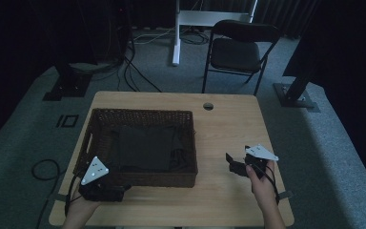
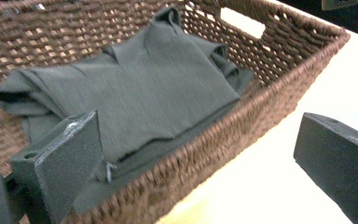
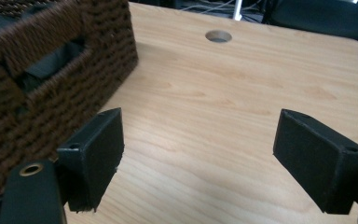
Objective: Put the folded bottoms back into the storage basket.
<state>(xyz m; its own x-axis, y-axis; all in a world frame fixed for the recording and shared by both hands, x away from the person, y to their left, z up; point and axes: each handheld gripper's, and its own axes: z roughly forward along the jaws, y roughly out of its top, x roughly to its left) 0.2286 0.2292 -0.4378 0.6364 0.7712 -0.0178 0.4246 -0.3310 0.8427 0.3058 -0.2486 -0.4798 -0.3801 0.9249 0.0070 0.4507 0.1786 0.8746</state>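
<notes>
On the wooden table (image 1: 219, 138) a brown woven basket (image 1: 138, 179) is placed at the left side, and a dark grey folded cloth (image 2: 158, 88) is lying inside it, flat on the bottom. The cloth seems to be the thing of the work, and it is judged that the main step is already done: the cloth is folded and is resting in the basket, held by nothing.

The left gripper (image 2: 196, 154) is seen at the near wall of the basket, with its jaws wide apart; one jaw stands over the edge of the cloth inside the basket, the other outside, above the table. Whether the inner jaw touches the cloth cannot be told. The right gripper (image 3: 214, 158) is held over the bare table, just beside the basket's right end, with its jaws also wide apart and nothing between them.

What is left is probably little, perhaps only some small straightening of the cloth.

No brand, label or readable writing is found on the basket, the cloth or the grippers.
</notes>
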